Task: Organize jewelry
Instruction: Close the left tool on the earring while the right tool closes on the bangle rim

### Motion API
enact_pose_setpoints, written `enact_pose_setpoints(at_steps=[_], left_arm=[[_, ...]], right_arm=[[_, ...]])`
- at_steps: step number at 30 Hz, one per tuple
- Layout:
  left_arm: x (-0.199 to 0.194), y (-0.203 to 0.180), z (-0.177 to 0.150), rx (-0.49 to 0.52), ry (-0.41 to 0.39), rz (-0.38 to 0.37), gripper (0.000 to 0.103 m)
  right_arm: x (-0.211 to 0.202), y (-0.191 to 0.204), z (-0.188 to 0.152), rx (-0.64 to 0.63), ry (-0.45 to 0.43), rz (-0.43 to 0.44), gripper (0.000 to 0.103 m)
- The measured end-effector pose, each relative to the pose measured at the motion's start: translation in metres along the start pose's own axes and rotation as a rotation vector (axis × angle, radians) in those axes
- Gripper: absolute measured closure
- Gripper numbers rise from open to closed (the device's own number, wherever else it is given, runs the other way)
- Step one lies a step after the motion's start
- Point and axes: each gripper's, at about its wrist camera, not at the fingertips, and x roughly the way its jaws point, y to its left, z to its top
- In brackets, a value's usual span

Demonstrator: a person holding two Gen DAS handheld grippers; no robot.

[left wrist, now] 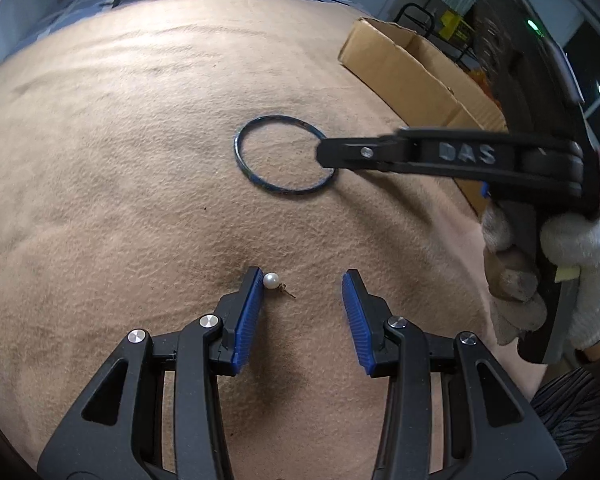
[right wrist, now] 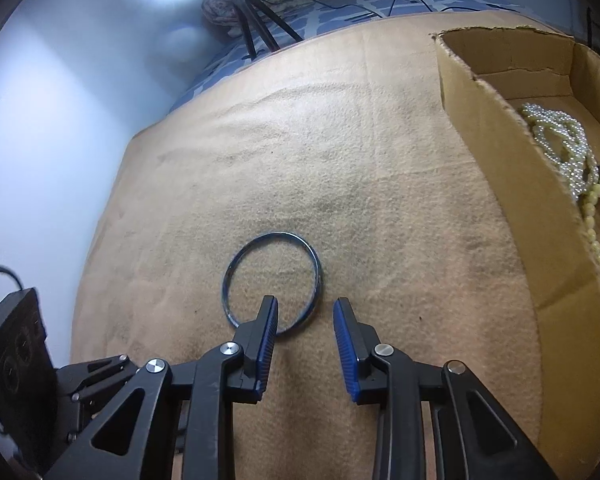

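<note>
Left gripper (left wrist: 303, 284) angled down at the tan blanket (left wrist: 140, 160), jaws partly open, holding nothing; a pearl earring (left wrist: 271, 281), white bead with a short metal post, lies between them, touching the left pad. Right gripper (right wrist: 305, 312), in a gloved hand (left wrist: 572, 280), angled down, jaws partly open astride the near rim of a thin dark-blue bangle (right wrist: 236, 264) lying flat. Cardboard box (right wrist: 500, 152) at right holds bead necklaces (right wrist: 560, 140).

Tan fleece blanket (left wrist: 140, 160) spread flat, blue bangle (left wrist: 242, 156) lying mid-cloth, pearl earring (left wrist: 271, 280) nearer in, open cardboard box (right wrist: 508, 200) sitting along the blanket's right edge
</note>
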Motion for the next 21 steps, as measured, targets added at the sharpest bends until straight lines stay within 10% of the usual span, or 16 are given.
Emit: enact_pose_setpoints(at_steps=[21], left_arm=[[0.003,-0.014,-0.004,0.072,-0.045,0.015,0.096]], right_arm=[[0.011,0.013,0.007,-0.09,-0.05,-0.096,0.101]])
